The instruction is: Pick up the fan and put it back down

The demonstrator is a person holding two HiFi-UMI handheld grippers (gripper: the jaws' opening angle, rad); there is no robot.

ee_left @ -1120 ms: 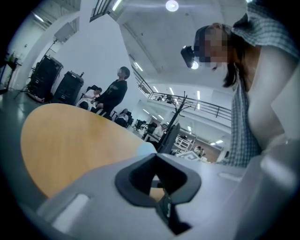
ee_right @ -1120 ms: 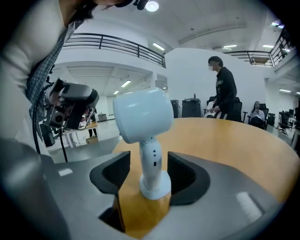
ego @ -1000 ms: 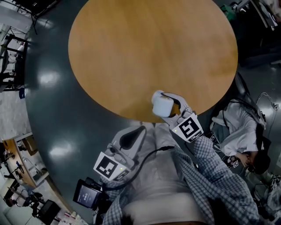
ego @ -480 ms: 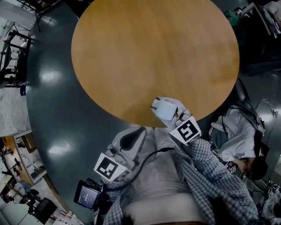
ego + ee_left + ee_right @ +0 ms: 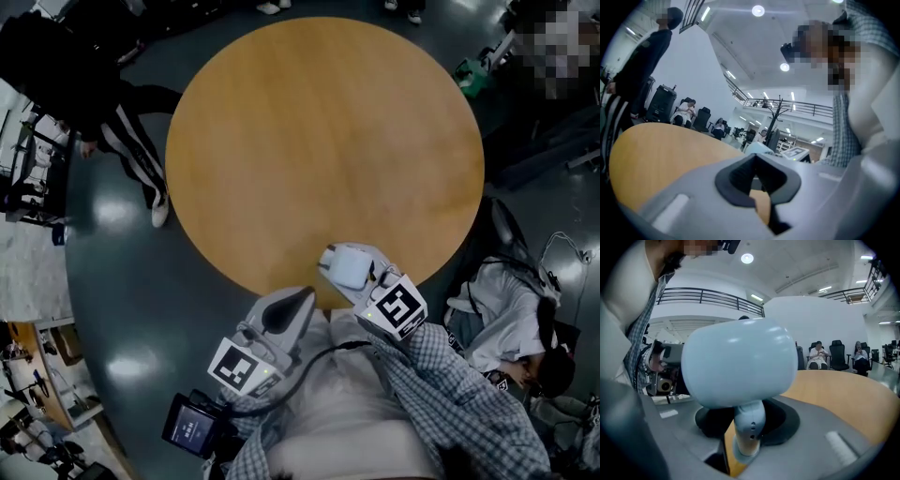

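Right gripper view: fan gripped in right tongs, half-hiding table; left tongs clenched.

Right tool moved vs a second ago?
Yes. The right tool advanced onto the pale blue fan on the round wooden table: the stem now sits deep between its jaws.

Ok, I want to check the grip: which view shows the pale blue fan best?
The right gripper view: the pale blue round-headed plastic fan fills it, its stem pinched between the right gripper's jaws. The head view shows only its head from above; the left gripper view, just a pale sliver.
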